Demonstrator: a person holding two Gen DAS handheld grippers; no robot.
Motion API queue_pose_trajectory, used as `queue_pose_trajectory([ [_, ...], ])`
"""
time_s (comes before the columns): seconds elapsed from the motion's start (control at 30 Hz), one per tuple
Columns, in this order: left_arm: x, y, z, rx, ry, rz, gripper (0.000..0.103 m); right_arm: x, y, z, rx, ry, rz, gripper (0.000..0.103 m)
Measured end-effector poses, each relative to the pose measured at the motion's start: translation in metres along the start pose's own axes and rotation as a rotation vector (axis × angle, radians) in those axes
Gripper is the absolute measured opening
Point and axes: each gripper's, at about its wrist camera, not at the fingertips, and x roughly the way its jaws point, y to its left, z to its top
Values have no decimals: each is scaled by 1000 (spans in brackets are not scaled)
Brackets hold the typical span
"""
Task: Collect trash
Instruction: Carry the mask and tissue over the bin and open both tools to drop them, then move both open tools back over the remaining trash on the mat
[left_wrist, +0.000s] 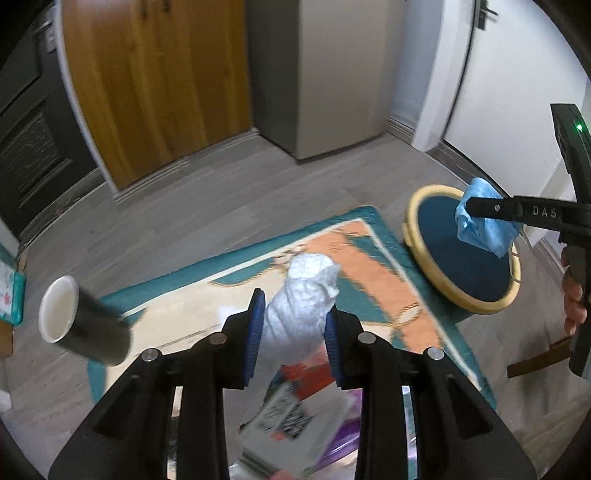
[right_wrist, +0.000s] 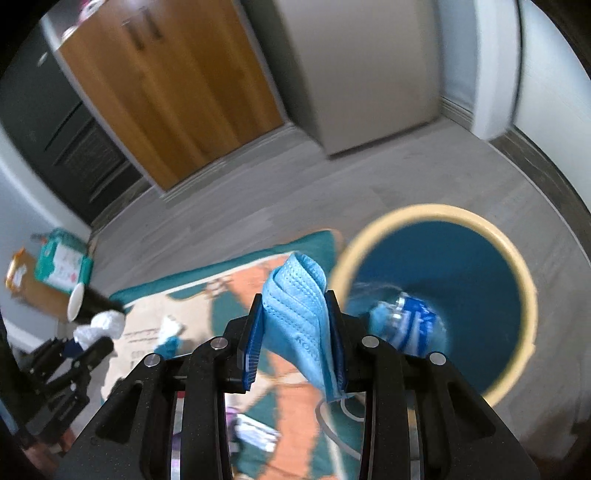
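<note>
My left gripper (left_wrist: 293, 325) is shut on a crumpled white paper wad (left_wrist: 303, 302), held above the patterned rug (left_wrist: 373, 266). My right gripper (right_wrist: 295, 325) is shut on a folded blue face mask (right_wrist: 295, 306); the left wrist view shows that mask (left_wrist: 480, 221) hanging over the bin. The round bin (right_wrist: 524, 291) has a cream rim and a dark blue inside, and stands on the floor right of the rug. A crushed blue and white can (right_wrist: 410, 321) lies at its bottom. The left gripper with its white wad (right_wrist: 103, 325) shows at the far left of the right wrist view.
A dark paper cup (left_wrist: 81, 321) with a white inside lies on its side at the rug's left edge. A printed carton (left_wrist: 291, 424) and other litter lie on the rug below my left gripper. A wooden wardrobe (left_wrist: 159, 85), a grey cabinet (left_wrist: 332, 74) and a wipes pack (right_wrist: 62, 266) stand further off.
</note>
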Motion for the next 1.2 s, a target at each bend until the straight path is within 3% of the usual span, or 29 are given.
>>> queue_pose_trajectory([
  [0.33,47,-103,21,128,26,-118,30,1,-87,-9,141,30,-69,34],
  [0.5,75,-146,19,185,52,-141,30,3,-105,-13,189,49,-68,35],
  [0.63,94,-167,22,166,59,-199,30,0,-116,-11,231,20,-72,39],
  [0.7,92,-175,25,168,24,-233,34,-3,-123,-13,248,1,-66,43],
  [0.73,89,-177,26,173,7,-248,42,-4,-125,-13,256,-9,-65,49],
  [0.77,87,-179,26,177,-3,-253,58,-5,-128,-12,268,-23,-63,52],
  [0.83,82,-180,27,175,-39,-251,72,-6,-132,-12,292,-37,-64,66],
  [1.13,62,-144,28,128,-38,-208,86,-6,-126,-6,296,-56,-55,90],
  [1.2,49,-130,25,127,-49,-177,89,-9,-118,-6,289,-64,-52,91],
])
